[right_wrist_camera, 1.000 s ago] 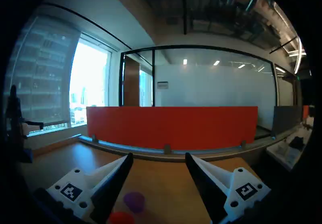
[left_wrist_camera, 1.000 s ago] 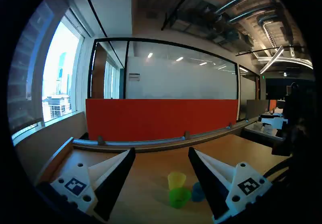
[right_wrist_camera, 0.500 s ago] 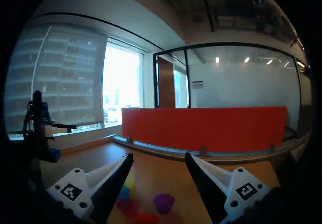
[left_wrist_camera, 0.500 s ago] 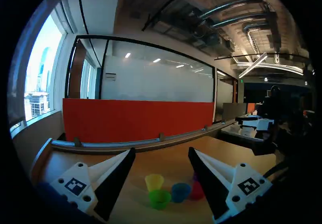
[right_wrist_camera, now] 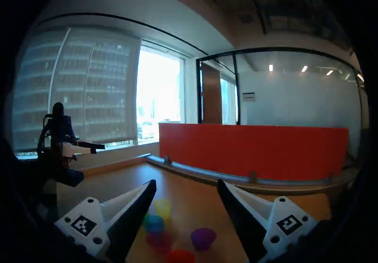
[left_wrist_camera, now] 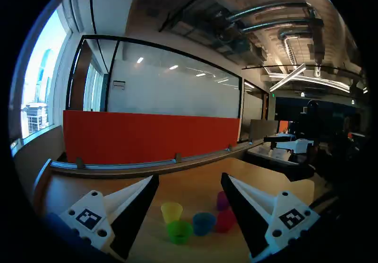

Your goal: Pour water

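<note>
Several small plastic cups stand grouped on the wooden desk (left_wrist_camera: 198, 180). In the left gripper view I see a yellow cup (left_wrist_camera: 171, 211), a green cup (left_wrist_camera: 179, 231), a blue cup (left_wrist_camera: 203, 223), a red cup (left_wrist_camera: 225, 219) and a purple cup (left_wrist_camera: 221, 200) between and below my left gripper's (left_wrist_camera: 189, 177) open fingers. In the right gripper view the yellow cup (right_wrist_camera: 163, 207), blue cup (right_wrist_camera: 154, 223), red cup (right_wrist_camera: 160, 241), purple cup (right_wrist_camera: 203, 238) and an orange cup (right_wrist_camera: 179, 256) lie below my open right gripper (right_wrist_camera: 186, 182). Neither gripper holds anything.
A red partition (left_wrist_camera: 151, 137) with a metal rail runs along the desk's far edge, glass walls behind it. Bright windows (right_wrist_camera: 160, 102) line one side. The other gripper appears as a dark shape at the far left (right_wrist_camera: 61, 142) and at the far right (left_wrist_camera: 302, 144).
The left view has swung right, so the cups slid left and the red and purple ones appeared. The right view has swung left, bringing more cups between its fingers. Both grippers stayed open.
</note>
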Action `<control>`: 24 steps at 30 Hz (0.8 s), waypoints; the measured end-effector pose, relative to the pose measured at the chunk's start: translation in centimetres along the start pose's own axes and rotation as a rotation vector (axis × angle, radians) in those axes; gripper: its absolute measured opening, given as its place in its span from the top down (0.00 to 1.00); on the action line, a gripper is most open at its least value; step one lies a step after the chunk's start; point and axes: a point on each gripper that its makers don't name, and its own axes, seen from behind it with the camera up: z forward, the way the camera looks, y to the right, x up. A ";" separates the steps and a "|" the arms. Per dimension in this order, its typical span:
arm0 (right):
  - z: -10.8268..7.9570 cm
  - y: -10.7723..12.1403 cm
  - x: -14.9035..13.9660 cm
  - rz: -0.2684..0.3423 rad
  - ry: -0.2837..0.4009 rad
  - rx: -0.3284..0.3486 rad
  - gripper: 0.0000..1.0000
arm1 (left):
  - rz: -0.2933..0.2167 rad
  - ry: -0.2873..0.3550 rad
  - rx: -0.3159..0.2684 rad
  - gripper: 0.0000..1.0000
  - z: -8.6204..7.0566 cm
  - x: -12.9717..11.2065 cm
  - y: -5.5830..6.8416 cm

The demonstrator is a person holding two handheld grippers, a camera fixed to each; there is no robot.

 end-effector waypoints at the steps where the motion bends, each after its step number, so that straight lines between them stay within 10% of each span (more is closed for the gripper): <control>1: 0.1 -0.2 -0.2 -0.004 -0.008 0.008 0.00 | 0.009 -0.010 -0.003 0.02 0.0 -0.3 0.0; 24: 2.9 -3.7 -3.3 -0.122 -0.175 0.197 0.00 | 0.106 -0.174 -0.109 0.02 1.6 -5.3 0.2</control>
